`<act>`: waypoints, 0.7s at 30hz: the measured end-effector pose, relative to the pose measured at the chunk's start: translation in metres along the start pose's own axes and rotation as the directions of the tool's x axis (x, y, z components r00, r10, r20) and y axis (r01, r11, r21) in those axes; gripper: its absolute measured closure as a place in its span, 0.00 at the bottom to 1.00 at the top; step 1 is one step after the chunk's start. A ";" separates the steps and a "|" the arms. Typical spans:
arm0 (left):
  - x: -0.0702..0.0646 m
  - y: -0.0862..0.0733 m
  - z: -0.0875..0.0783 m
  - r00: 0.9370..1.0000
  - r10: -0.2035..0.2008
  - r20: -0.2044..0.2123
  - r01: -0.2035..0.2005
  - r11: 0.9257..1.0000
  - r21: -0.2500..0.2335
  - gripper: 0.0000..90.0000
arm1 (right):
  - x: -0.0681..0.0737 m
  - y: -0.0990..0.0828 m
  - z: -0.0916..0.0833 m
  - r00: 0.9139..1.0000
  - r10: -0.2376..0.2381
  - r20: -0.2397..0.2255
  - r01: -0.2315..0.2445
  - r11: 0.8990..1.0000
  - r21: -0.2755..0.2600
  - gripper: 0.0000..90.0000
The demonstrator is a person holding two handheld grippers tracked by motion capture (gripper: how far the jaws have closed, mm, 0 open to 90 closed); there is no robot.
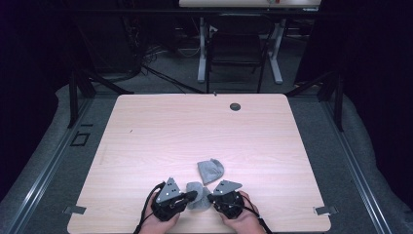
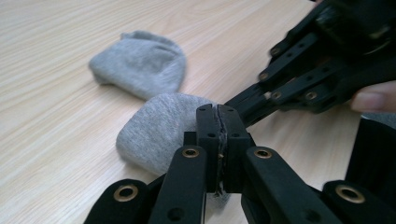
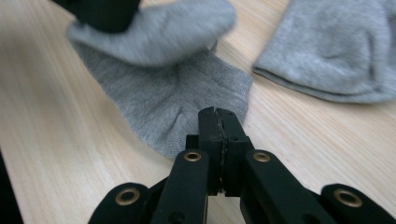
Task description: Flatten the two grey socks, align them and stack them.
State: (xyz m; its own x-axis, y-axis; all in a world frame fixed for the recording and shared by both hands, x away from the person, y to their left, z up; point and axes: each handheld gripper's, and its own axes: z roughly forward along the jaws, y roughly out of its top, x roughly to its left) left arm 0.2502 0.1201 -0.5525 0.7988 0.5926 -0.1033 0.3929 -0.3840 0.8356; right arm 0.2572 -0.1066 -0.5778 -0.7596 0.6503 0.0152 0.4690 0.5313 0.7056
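Note:
Two small grey socks lie near the front edge of the light wooden table [image 1: 195, 131]. The nearer sock [image 1: 198, 201] [image 2: 159, 128] [image 3: 173, 98] sits between both grippers. My left gripper [image 1: 194, 196] [image 2: 218, 112] is shut, with a sliver of this sock's fabric pinched between its pads. My right gripper [image 1: 209, 198] [image 3: 218, 114] faces it from the other side and is shut on the sock's opposite edge, where creases run to its tips. The second sock [image 1: 210, 169] [image 2: 140, 65] [image 3: 336, 51] lies flat just beyond, untouched. In the left gripper view, the right gripper's black linkage [image 2: 303, 70] reaches in from the upper right.
A round cable hole [image 1: 235, 106] sits near the table's far edge. Beyond the table stand a dark chair [image 1: 236, 53] and white desk legs [image 1: 201, 48]. The person's hands [image 1: 238, 225] rest at the table's front edge.

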 end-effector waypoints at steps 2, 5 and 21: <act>0.003 -0.001 -0.001 1.000 -0.011 -0.008 0.011 1.000 0.010 0.99 | -0.002 -0.002 -0.003 1.000 0.008 0.020 -0.008 1.000 0.007 1.00; 0.004 -0.003 -0.002 1.000 -0.015 -0.024 0.016 1.000 0.025 0.99 | -0.007 -0.005 -0.008 0.999 0.043 0.034 -0.044 0.999 0.025 1.00; 0.015 -0.004 -0.011 0.996 -0.066 -0.057 0.067 0.998 0.016 0.92 | -0.014 -0.009 -0.018 0.993 0.118 0.024 -0.119 0.993 0.025 0.96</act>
State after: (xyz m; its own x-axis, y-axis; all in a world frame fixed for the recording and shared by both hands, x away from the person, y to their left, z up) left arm 0.2559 0.1385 -0.5511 0.7437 0.6563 -0.1273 0.4530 -0.3547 0.8179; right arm 0.2556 -0.1305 -0.5713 -0.6877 0.7214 0.0814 0.5671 0.4638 0.6806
